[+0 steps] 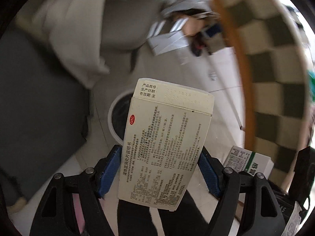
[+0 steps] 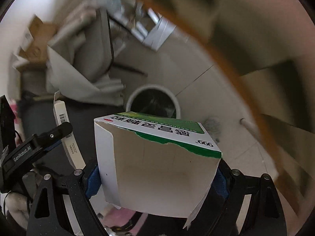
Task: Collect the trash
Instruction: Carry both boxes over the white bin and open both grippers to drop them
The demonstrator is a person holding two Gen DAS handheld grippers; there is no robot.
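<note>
Pale floor tiles lie below, with a white-rimmed bin on them and an orange-edged checkered desk at the right. The left claw is clamped on a cream box marked "OTC", above the bin. The right claw is clamped on a torn green-and-white box printed "999", near the bin.

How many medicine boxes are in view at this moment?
2: a cream medicine box clamped in the left gripper, and a torn green-and-white medicine box in the right gripper. Others may be hidden.
</note>
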